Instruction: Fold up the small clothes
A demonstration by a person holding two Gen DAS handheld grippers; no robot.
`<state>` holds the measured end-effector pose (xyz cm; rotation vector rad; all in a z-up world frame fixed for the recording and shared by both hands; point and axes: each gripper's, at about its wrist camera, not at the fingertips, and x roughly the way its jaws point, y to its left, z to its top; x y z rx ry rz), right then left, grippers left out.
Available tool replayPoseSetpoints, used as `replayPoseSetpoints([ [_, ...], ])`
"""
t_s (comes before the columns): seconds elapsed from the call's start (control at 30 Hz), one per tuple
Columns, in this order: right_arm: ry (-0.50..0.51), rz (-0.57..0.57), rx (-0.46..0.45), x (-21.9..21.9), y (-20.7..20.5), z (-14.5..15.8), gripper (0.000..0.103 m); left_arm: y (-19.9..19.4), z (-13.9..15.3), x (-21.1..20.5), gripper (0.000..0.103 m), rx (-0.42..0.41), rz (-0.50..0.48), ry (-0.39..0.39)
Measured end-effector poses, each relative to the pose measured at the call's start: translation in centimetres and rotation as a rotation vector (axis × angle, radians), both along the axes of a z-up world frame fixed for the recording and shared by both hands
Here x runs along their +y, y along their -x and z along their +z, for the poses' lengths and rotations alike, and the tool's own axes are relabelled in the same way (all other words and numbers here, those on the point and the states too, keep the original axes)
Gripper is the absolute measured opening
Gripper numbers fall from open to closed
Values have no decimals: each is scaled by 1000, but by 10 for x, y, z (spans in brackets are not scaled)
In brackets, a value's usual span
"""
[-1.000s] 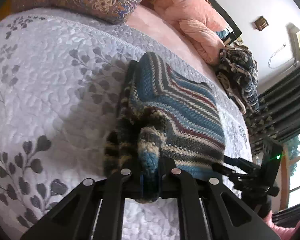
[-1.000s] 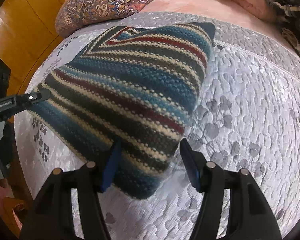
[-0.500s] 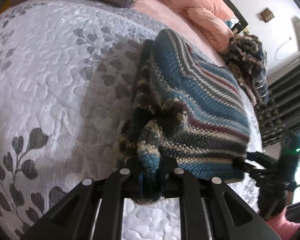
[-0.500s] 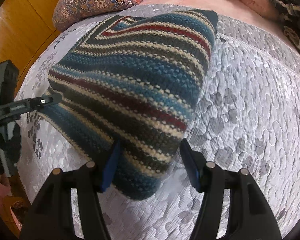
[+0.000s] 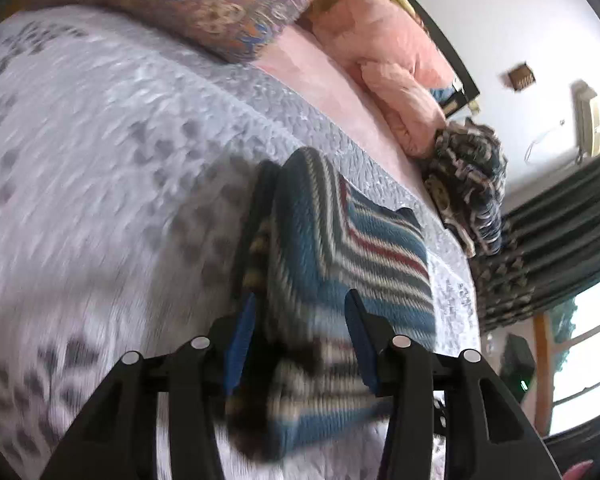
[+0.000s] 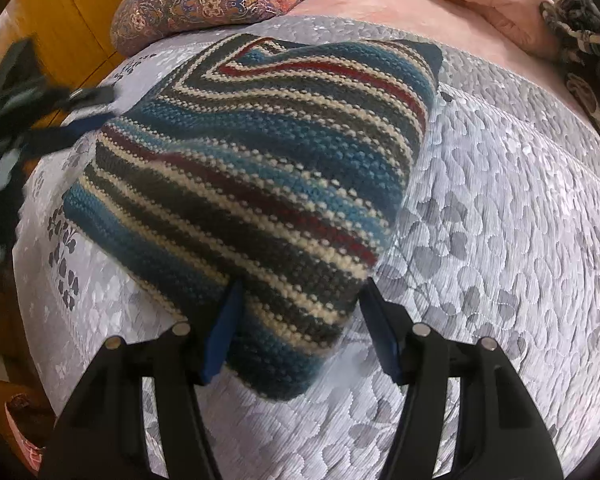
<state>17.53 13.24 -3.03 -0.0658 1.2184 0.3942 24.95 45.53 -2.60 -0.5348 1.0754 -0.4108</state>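
left gripper [image 5: 298, 340] released striped sweater [image 6: 260, 168], folded

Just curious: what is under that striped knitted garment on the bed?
The striped knitted garment lies on a grey leaf-patterned quilt. Anything directly beneath it is covered, so I cannot tell.

The folded striped knit [image 5: 352, 264] is viewed close and low along the quilted bedspread [image 5: 100, 184] from the left wrist, blurred, while it is viewed from the opposite corner by the right wrist [image 6: 256, 184], equally near.
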Motion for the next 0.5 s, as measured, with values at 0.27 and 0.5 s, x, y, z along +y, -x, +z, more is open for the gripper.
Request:
replayPoseSetpoints([
  [0.27,-45,-9,13,-6,-1,-3,60,-65,-14,-24,46,14,-42,-62],
  [0.5,-63,-16,20,-10,-2,-3,60,-80,-12,-46,12,-14,-63,-165],
])
